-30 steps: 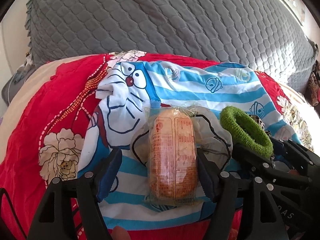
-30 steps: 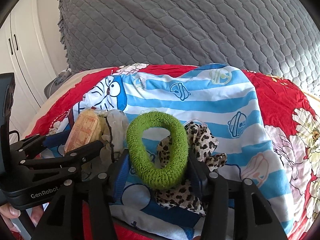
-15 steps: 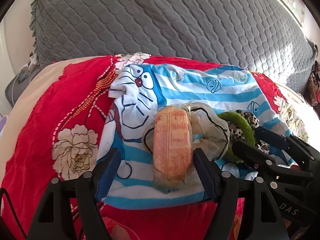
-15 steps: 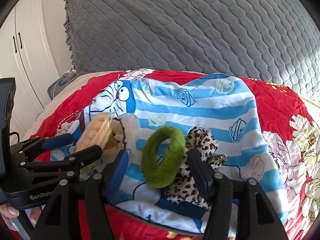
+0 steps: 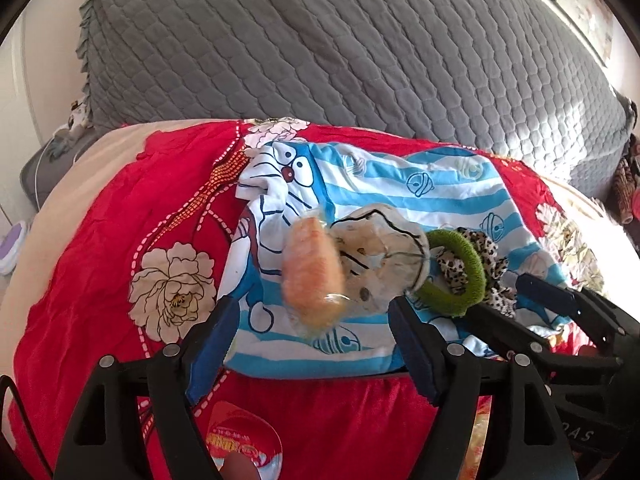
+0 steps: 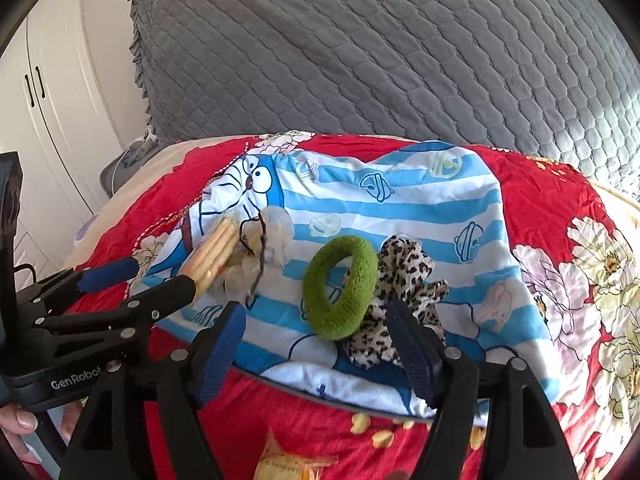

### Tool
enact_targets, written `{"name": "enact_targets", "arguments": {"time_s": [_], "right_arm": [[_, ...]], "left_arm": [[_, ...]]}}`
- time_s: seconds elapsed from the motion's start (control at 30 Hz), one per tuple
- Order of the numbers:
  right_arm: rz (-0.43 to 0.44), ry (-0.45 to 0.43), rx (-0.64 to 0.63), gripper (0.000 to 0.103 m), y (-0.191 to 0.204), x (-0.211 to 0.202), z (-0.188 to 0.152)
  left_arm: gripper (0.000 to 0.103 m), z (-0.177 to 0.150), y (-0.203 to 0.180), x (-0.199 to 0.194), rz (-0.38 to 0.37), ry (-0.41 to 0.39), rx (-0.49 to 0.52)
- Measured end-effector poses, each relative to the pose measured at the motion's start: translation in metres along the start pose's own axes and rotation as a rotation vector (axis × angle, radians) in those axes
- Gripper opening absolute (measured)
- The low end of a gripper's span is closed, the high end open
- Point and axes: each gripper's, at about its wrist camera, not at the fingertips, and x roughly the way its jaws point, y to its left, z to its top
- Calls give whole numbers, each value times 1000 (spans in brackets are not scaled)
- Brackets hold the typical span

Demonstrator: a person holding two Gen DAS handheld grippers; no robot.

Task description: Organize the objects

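Note:
On a blue-striped cartoon cloth (image 5: 404, 204) (image 6: 400, 216) lie an orange biscuit packet (image 5: 312, 276) (image 6: 212, 252), a white scrunchie (image 5: 380, 256) (image 6: 272, 240), a green hair band (image 5: 460, 280) (image 6: 340, 288) and a leopard scrunchie (image 5: 488, 248) (image 6: 404, 280). My left gripper (image 5: 312, 346) (image 6: 144, 278) stands open just short of the packet, which lies free and blurred. My right gripper (image 6: 316, 350) (image 5: 560, 312) has its jaws opening. The green band lies free just past its pads and leans on the leopard scrunchie.
The cloth rests on a red flowered bedspread (image 5: 120, 240) (image 6: 560, 200). Behind it rises a grey quilted cushion (image 5: 320, 48). White wardrobe doors (image 6: 52, 120) stand at the left. A snack packet (image 6: 296, 464) and a red-white round pack (image 5: 240, 448) lie at the near edge.
Both grippers drew back and rose. The right jaws widened and let go of the green band. The packet, earlier between the left fingers, now lies beyond their tips.

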Motion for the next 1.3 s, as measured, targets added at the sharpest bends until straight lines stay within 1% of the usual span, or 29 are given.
{"name": "enact_targets", "arguments": {"time_s": [0.1,0.27,0.63,0.77,0.97,1.07,1.3], "right_arm": [[-3,1,-6,73,3,-9,0],[-14,-15,-19,74,8,-29,2],[-30,-40,-21,74,11,-68,7],[-36,-36,-25,74,12,-82,5],[-37,-45,-15,74,13,-102,2],[-37,-46,-22,77,18,-110,0],[-49,-58,-41,79,28,-131,-7]], "left_arm": [[78,0,-1,-11,2,-8,-1],[78,0,-5,-31,24,-25,25],[78,1,-4,-71,30,-57,27],[78,-1,0,-84,16,-62,-1],[78,-11,1,-104,9,-69,5],[78,-17,3,-114,8,-71,6],[78,-31,9,-132,2,-74,8]]}}
